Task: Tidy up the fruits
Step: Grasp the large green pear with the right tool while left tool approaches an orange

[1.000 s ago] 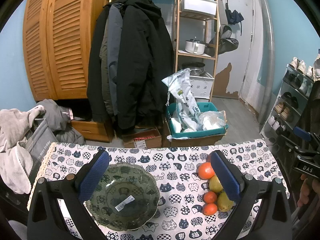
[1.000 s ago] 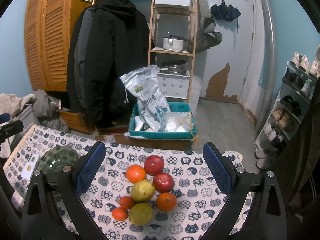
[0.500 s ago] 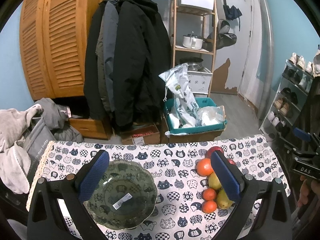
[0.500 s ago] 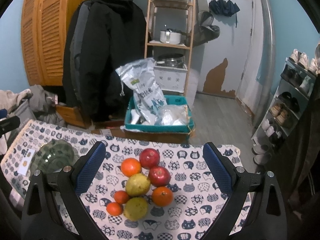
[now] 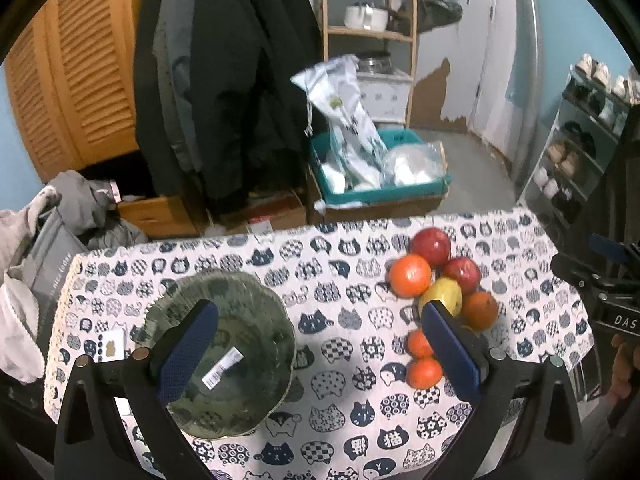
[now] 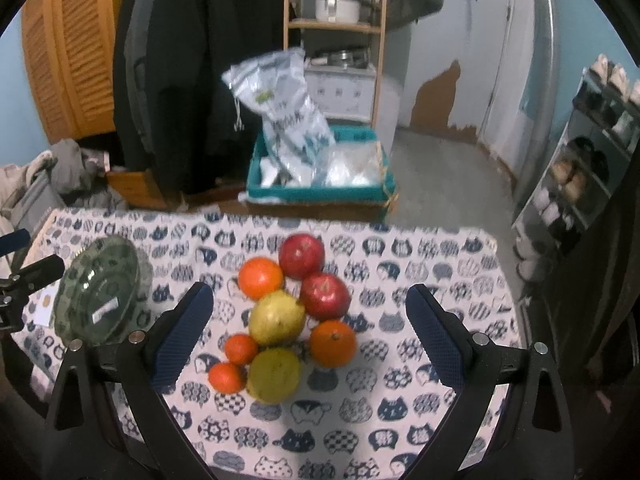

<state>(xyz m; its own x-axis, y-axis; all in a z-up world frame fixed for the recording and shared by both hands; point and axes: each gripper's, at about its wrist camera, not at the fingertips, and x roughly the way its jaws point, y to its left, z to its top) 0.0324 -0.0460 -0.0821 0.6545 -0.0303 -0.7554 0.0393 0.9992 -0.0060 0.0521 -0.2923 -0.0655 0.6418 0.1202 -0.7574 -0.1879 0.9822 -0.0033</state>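
Hovering spread and empty straight above the fruit pile [image 6: 288, 316] beside the green bowl [image 5: 224, 348] on the worktop [image 6: 432, 256], right gripper [image 6: 308, 344] nearer than equally spread, empty left gripper [image 5: 316, 356] over the bowl.

Open right tongs [image 6: 308, 332] above fruit pile [image 6: 292, 312]

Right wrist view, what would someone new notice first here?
The fruit pile sits mid-table on the cat-print cloth: red apples at the far end, oranges and yellow-green pears nearer, all touching. Left of it stands an empty green glass bowl with a sticker inside. Both grippers, left and right, hang open above the table, holding nothing.
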